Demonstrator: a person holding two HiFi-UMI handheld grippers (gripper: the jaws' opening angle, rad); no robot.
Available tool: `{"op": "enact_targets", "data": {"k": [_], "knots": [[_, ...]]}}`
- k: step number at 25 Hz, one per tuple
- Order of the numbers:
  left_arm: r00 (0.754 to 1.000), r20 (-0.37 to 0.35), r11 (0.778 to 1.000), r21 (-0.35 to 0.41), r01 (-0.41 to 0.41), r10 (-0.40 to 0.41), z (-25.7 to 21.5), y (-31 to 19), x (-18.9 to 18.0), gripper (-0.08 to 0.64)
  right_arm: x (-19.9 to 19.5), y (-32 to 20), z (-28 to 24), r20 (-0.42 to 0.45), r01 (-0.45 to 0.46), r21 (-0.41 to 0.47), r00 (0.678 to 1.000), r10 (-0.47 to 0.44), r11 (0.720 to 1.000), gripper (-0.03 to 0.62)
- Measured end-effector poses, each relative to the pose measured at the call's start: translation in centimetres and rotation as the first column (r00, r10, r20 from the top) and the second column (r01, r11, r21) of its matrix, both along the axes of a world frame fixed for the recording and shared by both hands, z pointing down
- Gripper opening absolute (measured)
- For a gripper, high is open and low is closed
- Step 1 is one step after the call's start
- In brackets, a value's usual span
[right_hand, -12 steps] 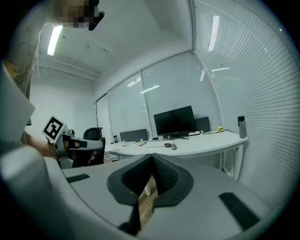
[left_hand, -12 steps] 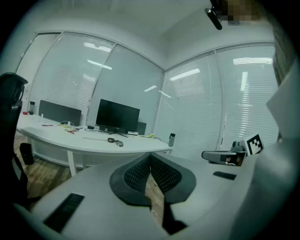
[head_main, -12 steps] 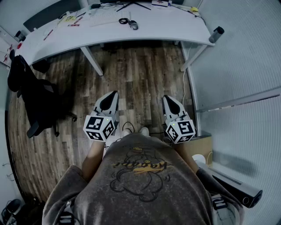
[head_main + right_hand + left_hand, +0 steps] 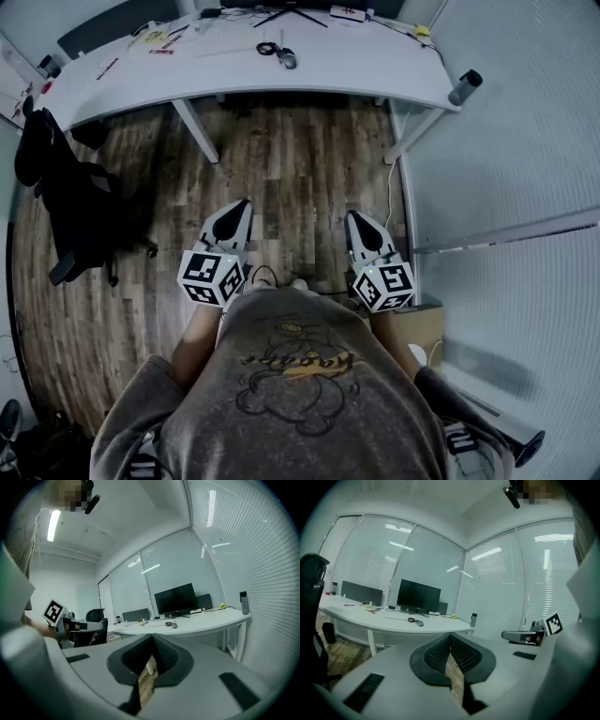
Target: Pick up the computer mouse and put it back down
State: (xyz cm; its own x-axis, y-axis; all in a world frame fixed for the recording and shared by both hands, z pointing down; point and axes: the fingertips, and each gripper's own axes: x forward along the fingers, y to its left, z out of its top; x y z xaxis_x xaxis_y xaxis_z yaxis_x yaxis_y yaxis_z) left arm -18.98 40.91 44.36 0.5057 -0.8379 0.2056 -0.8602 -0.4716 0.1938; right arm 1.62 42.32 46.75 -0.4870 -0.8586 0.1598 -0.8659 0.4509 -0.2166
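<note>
The computer mouse (image 4: 287,59) is not held; it lies far off on the white desk (image 4: 375,66). Up close, the person (image 4: 300,394) holds both grippers out over the wood floor (image 4: 300,159). The left gripper (image 4: 242,204) has its jaws pressed together with nothing in them. The right gripper (image 4: 356,217) is the same. A black chair (image 4: 66,206) stands to the left. Farther on, the mouse sits near the desk's middle, in front of the black screen (image 4: 418,596).
</note>
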Motion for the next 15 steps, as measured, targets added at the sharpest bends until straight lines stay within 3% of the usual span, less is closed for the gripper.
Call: {"op": "enact_targets", "data": {"k": [7, 15], "knots": [[0.999, -0.016, 0.999, 0.016, 0.04, -0.04, -0.2, -1.2, 2.0, 0.018, 3.1, -1.7, 0.4, 0.007, 0.0, 0.003, 1.0, 0.0, 1.0, 0.006], [0.999, -0.02, 0.999, 0.026, 0.036, -0.035, 0.2, -4.2, 3.5, 0.018, 4.0, -4.5, 1.4, 0.025, -0.008, -0.002, 1.0, 0.008, 1.0, 0.006]]}}
